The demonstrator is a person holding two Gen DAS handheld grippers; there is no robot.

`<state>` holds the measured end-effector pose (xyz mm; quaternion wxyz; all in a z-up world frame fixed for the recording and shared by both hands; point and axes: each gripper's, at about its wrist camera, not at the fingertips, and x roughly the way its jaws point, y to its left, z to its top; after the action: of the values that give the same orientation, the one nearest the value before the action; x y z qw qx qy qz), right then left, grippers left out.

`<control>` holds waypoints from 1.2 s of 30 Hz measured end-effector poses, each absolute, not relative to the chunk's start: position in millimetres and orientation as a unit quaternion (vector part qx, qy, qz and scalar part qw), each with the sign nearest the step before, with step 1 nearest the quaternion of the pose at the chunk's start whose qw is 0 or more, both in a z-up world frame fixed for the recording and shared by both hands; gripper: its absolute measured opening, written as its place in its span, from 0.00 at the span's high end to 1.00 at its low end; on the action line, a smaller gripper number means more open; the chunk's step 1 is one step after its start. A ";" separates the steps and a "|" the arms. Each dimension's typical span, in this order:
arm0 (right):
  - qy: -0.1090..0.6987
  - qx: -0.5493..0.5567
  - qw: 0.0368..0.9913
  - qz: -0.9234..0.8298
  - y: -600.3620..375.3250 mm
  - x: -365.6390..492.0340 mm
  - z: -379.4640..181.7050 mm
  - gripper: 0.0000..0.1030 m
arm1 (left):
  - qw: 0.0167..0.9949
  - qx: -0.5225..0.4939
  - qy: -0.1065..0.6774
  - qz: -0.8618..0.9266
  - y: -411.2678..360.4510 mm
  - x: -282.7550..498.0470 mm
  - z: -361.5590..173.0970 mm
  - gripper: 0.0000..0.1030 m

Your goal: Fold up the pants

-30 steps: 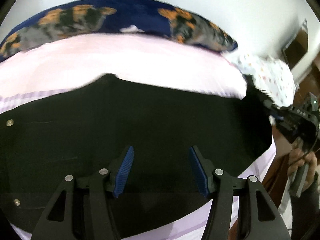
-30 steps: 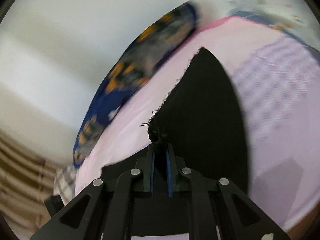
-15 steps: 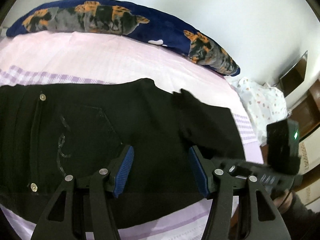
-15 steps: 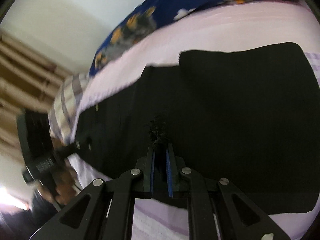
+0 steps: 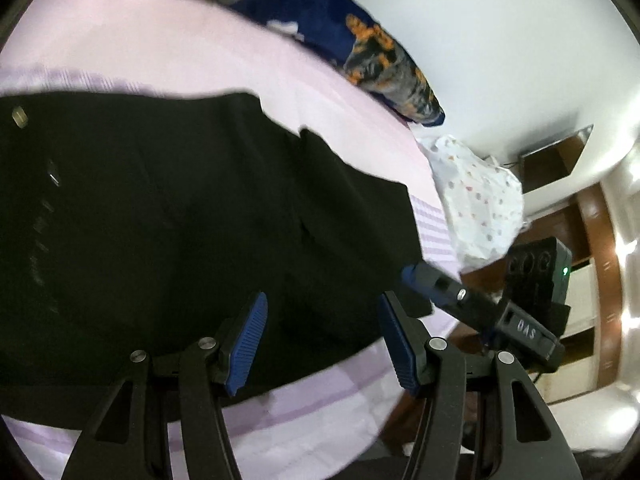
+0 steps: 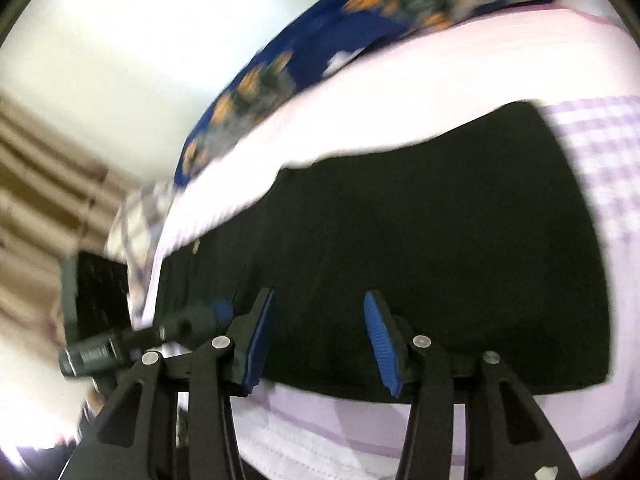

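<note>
A bed (image 5: 152, 40) in pale pink and lilac-checked sheets stands against a white wall (image 5: 500, 40). A navy and orange pillow (image 5: 372, 52) lies along the wall side. Brown wooden furniture (image 5: 592, 216) stands beyond the bed's end.

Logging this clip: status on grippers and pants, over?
Left gripper open. Right gripper just opened, empty. Pants folded flat on bed. Nothing in way.

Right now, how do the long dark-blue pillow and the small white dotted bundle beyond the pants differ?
The dark-blue pillow is long, patterned in orange and grey, and lies along the bed's far edge by the wall. The white dotted bundle is smaller, pale with tiny coloured dots, crumpled, and sits at the bed's end. Both lie clear of the black pants.
</note>
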<state>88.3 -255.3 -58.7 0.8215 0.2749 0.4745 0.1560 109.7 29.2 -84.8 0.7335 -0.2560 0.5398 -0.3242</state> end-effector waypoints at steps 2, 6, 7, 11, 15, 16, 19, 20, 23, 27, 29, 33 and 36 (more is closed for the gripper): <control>0.464 0.297 0.823 0.139 -268.9 85.1 -57.9 0.55 | 0.714 -0.270 0.559 -0.323 22.8 114.7 -91.9 0.43; 0.452 0.333 0.820 0.111 -289.1 84.5 -61.8 0.54 | 0.689 -0.283 0.591 -0.310 12.3 121.9 -103.9 0.44; 0.451 0.341 0.817 0.110 -293.0 84.6 -62.4 0.54 | 0.689 -0.281 0.594 -0.305 10.6 123.1 -106.1 0.44; 0.452 0.363 0.808 0.104 -297.6 86.9 -69.9 0.54 | 0.688 -0.281 0.603 -0.290 5.7 127.5 -112.8 0.46; 0.447 0.372 0.807 0.103 -303.6 85.2 -71.0 0.54 | 0.686 -0.283 0.608 -0.283 -2.0 131.4 -119.7 0.49; 0.446 0.374 0.807 0.102 -304.2 85.4 -70.8 0.54 | 0.688 -0.281 0.606 -0.283 -4.9 131.6 -118.8 0.49; 0.446 0.378 0.804 0.105 -306.4 83.8 -71.1 0.54 | 0.682 -0.287 0.608 -0.287 -7.8 129.9 -120.3 0.49; 0.446 0.380 0.803 0.107 -306.0 84.4 -71.4 0.54 | 0.671 -0.298 0.614 -0.291 -10.1 129.5 -123.7 0.51; 0.447 0.378 0.803 0.110 -304.3 86.3 -71.1 0.54 | 0.655 -0.315 0.619 -0.298 -15.0 127.3 -128.4 0.51; 0.452 0.376 0.801 0.111 -302.4 87.1 -72.6 0.54 | 0.654 -0.305 0.631 -0.284 -20.1 127.5 -130.6 0.78; 0.455 0.375 0.800 0.111 -300.7 86.8 -73.9 0.54 | 0.653 -0.307 0.638 -0.269 -20.5 128.5 -135.2 0.92; 0.460 0.363 0.804 0.103 -297.8 86.7 -73.5 0.54 | 0.682 -0.281 0.622 -0.264 -24.2 122.0 -120.6 0.93; 0.465 0.363 0.801 0.101 -296.9 86.9 -76.0 0.54 | 0.700 -0.261 0.606 -0.274 -25.6 114.5 -102.5 0.93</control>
<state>86.9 -296.9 -76.0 0.8012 0.3633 0.4648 0.1006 114.5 -25.6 -102.5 0.6998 -0.2607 0.6060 -0.2740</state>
